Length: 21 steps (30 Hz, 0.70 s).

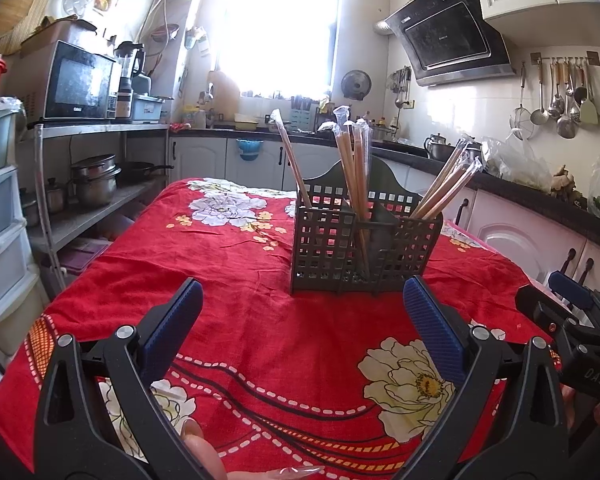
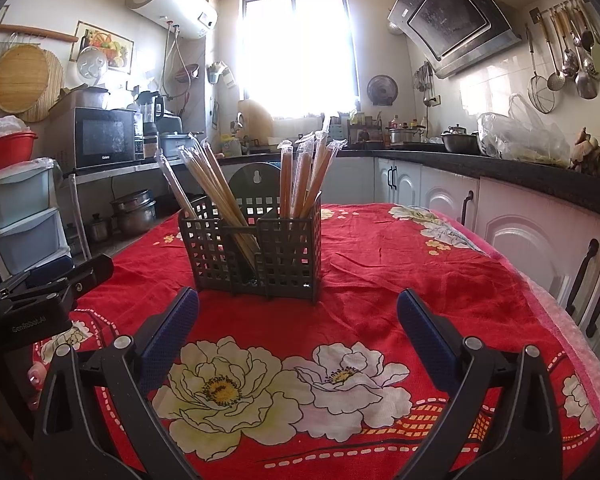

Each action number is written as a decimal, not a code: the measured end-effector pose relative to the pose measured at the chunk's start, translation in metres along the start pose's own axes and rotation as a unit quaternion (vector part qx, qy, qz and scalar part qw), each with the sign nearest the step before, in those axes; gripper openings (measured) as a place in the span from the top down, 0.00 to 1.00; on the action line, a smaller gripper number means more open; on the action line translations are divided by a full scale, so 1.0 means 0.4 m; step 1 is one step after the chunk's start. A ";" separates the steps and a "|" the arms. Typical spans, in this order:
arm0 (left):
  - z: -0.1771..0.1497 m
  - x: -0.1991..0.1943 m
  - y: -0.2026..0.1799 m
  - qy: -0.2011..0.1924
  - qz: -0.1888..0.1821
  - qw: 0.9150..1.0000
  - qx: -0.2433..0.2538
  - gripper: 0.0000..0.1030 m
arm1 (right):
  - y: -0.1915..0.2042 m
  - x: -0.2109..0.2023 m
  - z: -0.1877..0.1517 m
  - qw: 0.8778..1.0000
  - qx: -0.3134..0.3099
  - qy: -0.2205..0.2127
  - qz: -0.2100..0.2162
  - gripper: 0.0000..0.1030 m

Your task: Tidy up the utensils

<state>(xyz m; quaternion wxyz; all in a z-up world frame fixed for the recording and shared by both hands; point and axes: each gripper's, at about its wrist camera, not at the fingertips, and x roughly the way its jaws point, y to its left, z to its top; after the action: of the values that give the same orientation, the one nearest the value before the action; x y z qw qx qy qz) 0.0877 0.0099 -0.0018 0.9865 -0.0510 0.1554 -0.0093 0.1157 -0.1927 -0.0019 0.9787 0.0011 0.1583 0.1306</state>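
Closest thing in my left feed is the left gripper [image 1: 302, 292] itself, with its blue-padded fingers [image 1: 434, 320] spread wide and nothing between them. A bit of the person's hand [image 1: 204, 454] shows at the very bottom edge under it. Same story on the right feed: the right gripper [image 2: 298, 304] has its fingers [image 2: 424, 330] wide apart and empty too, hovering over the big white flowers on the red floral cloth [image 2: 380, 280] that covers the bench. Each gripper shows up at the edge of the other's view, so I've got them side by side, both pointed at the same thing.

That thing is the dark grid-sided utensil caddy [image 1: 328, 248], standing upright on the cloth just beyond both sets of fingertips, roughly centred on the bench. It's split into compartments and the wrapped chopsticks [image 1: 354, 152] are all standing in it. From the left view I see one lone pair leaning left in the left compartment, a bunch standing more or less upright in the middle, and another bunch fanning out to the right from the right compartment. In the right view the caddy [image 2: 256, 248] sits a little left of centre and the sticks [image 2: 300, 176] read as two main bunches, so I can't say the exact count per slot.

Nothing else is lying on the cloth that I can see. Behind it is a bright window [image 1: 284, 36] and a microwave [image 1: 80, 82] on the shelf to the left.
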 end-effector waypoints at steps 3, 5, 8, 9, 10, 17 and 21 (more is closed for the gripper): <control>0.000 -0.001 0.001 -0.001 0.001 1.000 0.000 0.10 | 0.001 -0.002 0.001 1.000 0.000 -0.001 0.000 0.06; 0.000 -0.001 0.001 -0.002 0.002 1.000 0.001 0.10 | 0.000 -0.002 0.002 1.000 0.000 -0.002 0.000 0.06; 0.000 -0.001 0.002 -0.002 0.001 1.000 0.000 0.10 | 0.002 -0.004 0.002 1.000 0.000 -0.001 0.000 0.06; 0.000 -0.001 0.002 -0.002 0.001 1.000 0.000 0.10 | 0.002 -0.004 0.002 1.000 0.000 -0.002 0.001 0.06; 0.000 -0.001 0.002 -0.002 0.001 1.000 0.000 0.10 | 0.000 -0.002 0.002 1.000 0.000 -0.001 0.000 0.06; 0.000 -0.002 0.003 -0.001 0.001 1.000 0.000 0.10 | 0.003 -0.003 0.003 1.000 -0.001 -0.002 0.001 0.06; 0.000 -0.001 0.003 -0.001 0.001 1.000 0.000 0.10 | 0.003 -0.002 0.003 1.000 0.002 -0.003 0.001 0.06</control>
<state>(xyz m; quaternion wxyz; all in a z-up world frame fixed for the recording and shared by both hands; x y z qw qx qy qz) 0.0872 0.0110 -0.0017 0.9867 -0.0505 0.1540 -0.0083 0.1149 -0.1917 -0.0005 0.9790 0.0031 0.1561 0.1308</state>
